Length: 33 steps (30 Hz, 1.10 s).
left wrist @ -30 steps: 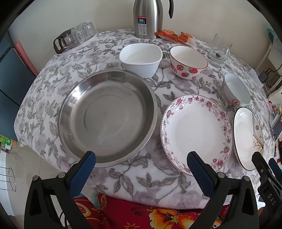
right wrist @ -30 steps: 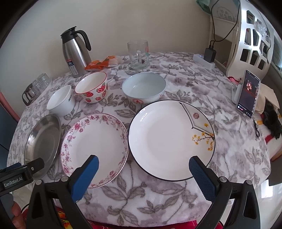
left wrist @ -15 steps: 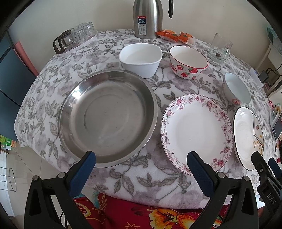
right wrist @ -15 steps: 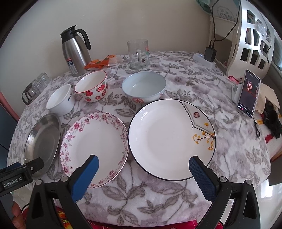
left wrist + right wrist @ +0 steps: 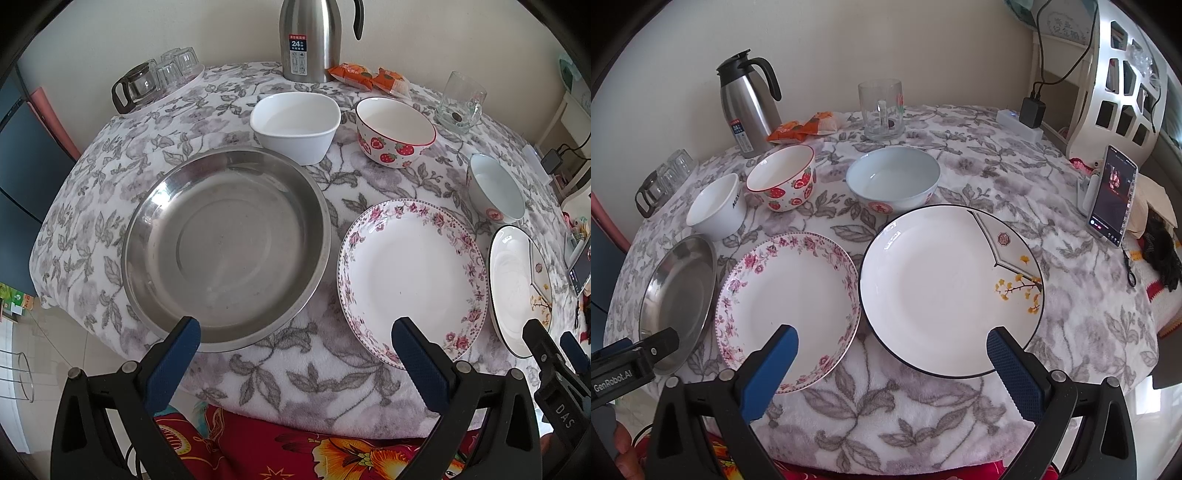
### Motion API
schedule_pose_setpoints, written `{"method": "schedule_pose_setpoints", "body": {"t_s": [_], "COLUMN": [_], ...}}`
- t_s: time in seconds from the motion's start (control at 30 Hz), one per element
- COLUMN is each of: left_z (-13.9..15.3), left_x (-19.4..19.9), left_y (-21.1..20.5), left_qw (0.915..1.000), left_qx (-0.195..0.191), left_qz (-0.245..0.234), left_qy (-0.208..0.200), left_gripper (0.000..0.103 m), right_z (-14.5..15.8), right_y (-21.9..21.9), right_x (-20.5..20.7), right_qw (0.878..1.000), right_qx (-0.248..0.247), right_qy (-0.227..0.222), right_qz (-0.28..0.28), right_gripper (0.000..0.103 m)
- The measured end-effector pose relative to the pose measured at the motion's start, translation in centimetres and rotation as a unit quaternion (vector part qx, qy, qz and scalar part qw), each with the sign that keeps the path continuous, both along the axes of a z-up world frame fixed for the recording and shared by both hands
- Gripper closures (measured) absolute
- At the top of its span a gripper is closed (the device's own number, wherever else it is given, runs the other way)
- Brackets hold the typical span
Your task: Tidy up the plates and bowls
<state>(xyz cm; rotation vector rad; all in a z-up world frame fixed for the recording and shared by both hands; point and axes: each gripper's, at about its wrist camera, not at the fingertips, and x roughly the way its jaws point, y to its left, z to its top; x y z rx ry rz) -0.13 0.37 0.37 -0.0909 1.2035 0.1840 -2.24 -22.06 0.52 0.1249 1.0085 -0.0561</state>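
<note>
Two grippers, left gripper (image 5: 295,339) and right gripper (image 5: 892,347), are hovering with jaws apart and empty at the table's near edge. Beyond are lying a steel pan (image 5: 225,243), floral plate (image 5: 786,306) and black-rimmed plate (image 5: 945,288); three bowls are standing behind. Glazed china is likely slippery and fragile, best gripped at the rim.

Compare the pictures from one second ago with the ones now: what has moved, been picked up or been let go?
Nothing visibly changed. Both the left gripper and the right gripper hang open and empty at the table's near edge, and every plate and bowl lies where it was.
</note>
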Motion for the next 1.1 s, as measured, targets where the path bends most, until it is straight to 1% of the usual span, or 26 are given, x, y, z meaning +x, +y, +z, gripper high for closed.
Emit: {"method": "schedule_pose_setpoints", "body": {"t_s": [0.6, 0.83, 0.93, 1.0, 1.1], "left_z": [0.1, 0.2, 0.1, 0.3, 0.5], "left_x": [0.1, 0.3, 0.2, 0.1, 0.1], "left_y": [0.0, 0.3, 0.6, 1.1, 2.5], "left_qw": [1.0000, 0.9999, 0.9997, 0.9991, 0.9971], "left_qx": [-0.001, -0.009, -0.021, -0.039, -0.066], "left_qz": [0.000, 0.001, 0.001, 0.005, 0.023], "left_qy": [-0.001, -0.005, -0.009, -0.017, -0.031], "left_gripper": [0.000, 0.000, 0.000, 0.000, 0.000], "right_z": [-0.4, -0.5, -0.5, -0.2, 0.3], "right_y": [0.3, 0.8, 1.0, 1.2, 1.7], "right_x": [0.2, 0.4, 0.6, 0.8, 1.2], "right_qw": [1.000, 1.000, 1.000, 1.000, 1.000], "right_qx": [-0.008, -0.018, -0.022, -0.024, -0.022], "right_qy": [0.010, 0.015, 0.015, 0.009, -0.008], "right_qz": [0.004, 0.008, 0.007, 0.006, 0.010], "right_gripper": [0.000, 0.000, 0.000, 0.000, 0.000]}}
